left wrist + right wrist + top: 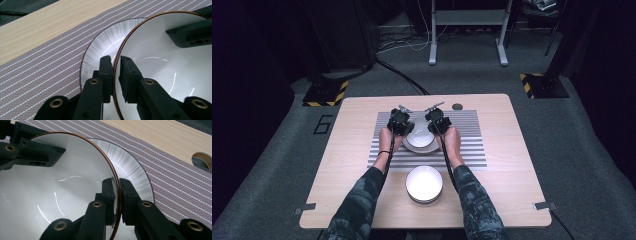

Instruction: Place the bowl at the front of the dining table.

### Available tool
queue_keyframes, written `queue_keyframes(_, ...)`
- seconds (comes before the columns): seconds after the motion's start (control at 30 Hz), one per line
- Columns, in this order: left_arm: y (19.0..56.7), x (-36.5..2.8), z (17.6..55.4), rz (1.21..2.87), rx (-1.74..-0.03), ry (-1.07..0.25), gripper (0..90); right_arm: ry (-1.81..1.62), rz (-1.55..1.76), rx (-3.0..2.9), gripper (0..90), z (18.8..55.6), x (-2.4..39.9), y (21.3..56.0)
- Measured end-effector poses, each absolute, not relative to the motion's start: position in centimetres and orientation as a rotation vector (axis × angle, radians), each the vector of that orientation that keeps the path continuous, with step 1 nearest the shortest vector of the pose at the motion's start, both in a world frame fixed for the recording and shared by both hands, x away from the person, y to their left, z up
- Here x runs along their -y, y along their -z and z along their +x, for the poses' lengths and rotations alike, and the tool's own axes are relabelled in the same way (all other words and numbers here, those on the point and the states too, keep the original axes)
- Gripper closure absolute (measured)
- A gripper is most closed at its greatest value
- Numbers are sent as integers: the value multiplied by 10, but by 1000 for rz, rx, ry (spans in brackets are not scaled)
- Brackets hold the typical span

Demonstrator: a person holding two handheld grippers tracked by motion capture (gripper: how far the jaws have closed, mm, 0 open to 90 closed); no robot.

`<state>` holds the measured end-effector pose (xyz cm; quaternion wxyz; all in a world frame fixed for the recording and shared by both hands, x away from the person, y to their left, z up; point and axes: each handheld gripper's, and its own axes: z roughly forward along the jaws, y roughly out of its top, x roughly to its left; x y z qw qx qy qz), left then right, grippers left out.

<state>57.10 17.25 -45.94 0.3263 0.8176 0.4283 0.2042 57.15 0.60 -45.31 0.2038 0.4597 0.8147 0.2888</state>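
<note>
On the striped mat [467, 150], both claws, left [115, 75] and right [118, 197], clamp a glossy white, brown-rimmed bowl [160, 75]

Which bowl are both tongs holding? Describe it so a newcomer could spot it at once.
On the grey striped mat mid-table lies a white plate. Over it sits the white brown-rimmed bowl, its rim pinched by both tongs, unlike the free white bowl nearer the person.
</note>
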Motion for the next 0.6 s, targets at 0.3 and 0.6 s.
queue_keyframes(0.3, 461, -171, 572, 2147, -1135, -542, 804, -807, 1296, -2265, 831, 573, -5, 455)
queue_keyframes(0.6, 462, -171, 571, 2144, -1150, -542, 810, -799, 1304, -2264, 829, 574, -5, 456)
